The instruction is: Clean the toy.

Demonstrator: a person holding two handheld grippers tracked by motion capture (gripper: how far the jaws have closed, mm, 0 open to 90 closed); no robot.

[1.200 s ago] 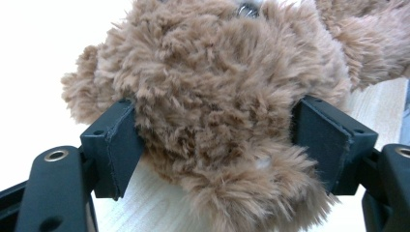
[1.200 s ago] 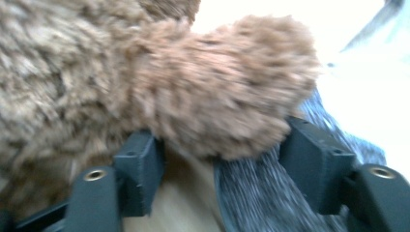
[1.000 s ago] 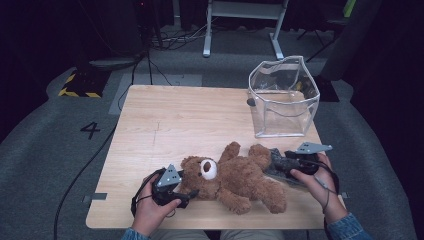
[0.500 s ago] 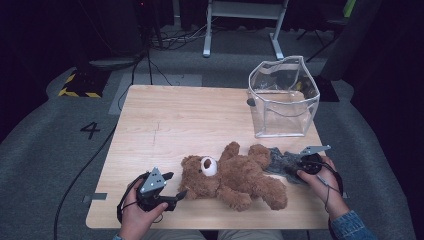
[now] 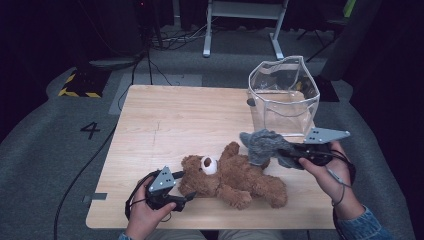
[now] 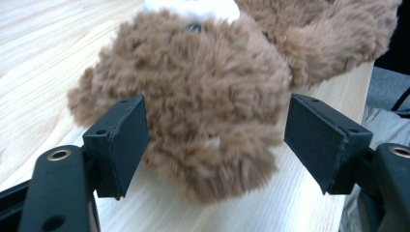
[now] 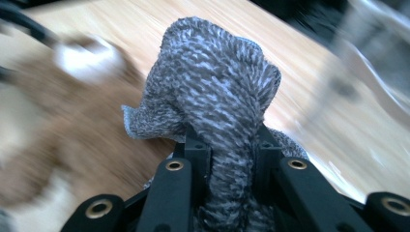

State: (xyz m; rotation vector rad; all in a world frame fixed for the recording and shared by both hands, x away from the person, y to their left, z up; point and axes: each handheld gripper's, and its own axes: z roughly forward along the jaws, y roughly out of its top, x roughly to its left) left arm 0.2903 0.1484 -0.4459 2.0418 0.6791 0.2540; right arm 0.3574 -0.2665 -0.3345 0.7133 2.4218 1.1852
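table pale wood, matt, fine grain lines. teddy bear shaggy brown plush, white fuzzy muzzle. grey cloth coarse looped knit, mottled grey-white, rough, pinched tight in right gripper jaws. left gripper jaws matt black plastic, slightly grainy, brass-looking inserts in arms, jaws spread wide either side of bear's fur. bag clear glossy plastic, pale edging, soft creases catching light. floor grey carpet, dull, short nap. sleeve blue denim.
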